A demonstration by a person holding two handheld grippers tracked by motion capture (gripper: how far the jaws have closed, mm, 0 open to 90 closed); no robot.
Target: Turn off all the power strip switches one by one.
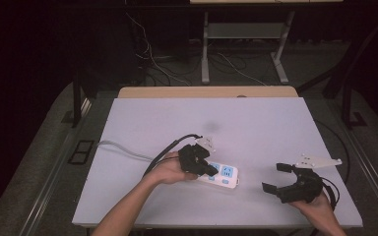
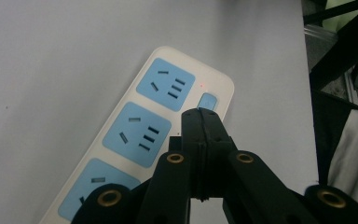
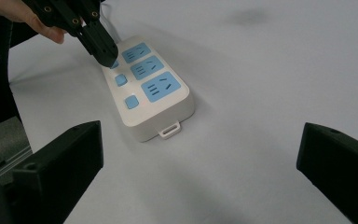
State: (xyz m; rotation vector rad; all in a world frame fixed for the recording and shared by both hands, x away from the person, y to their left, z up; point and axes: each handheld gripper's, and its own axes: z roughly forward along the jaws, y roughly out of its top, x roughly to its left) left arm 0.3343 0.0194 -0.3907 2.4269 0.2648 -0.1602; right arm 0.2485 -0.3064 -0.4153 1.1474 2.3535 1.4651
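A white power strip (image 1: 221,175) with blue sockets and blue switch buttons lies flat near the table's front middle. My left gripper (image 1: 210,170) is shut with nothing between its jaws. Its joined tips (image 2: 205,116) point down onto the row of blue buttons (image 2: 207,100), and a small red light glows near the strip's end. From the right gripper view, the left gripper (image 3: 105,52) covers the button farthest from the strip's (image 3: 163,112) hanging tab. My right gripper (image 1: 276,178) stands open to the right of the strip, jaws wide apart (image 3: 200,135) and holding nothing.
The white table top (image 1: 256,123) has bare room behind and to the right of the strip. A grey cable (image 1: 123,147) runs off the left edge. Desk legs and loose wires (image 1: 236,69) stand on the floor beyond the far edge.
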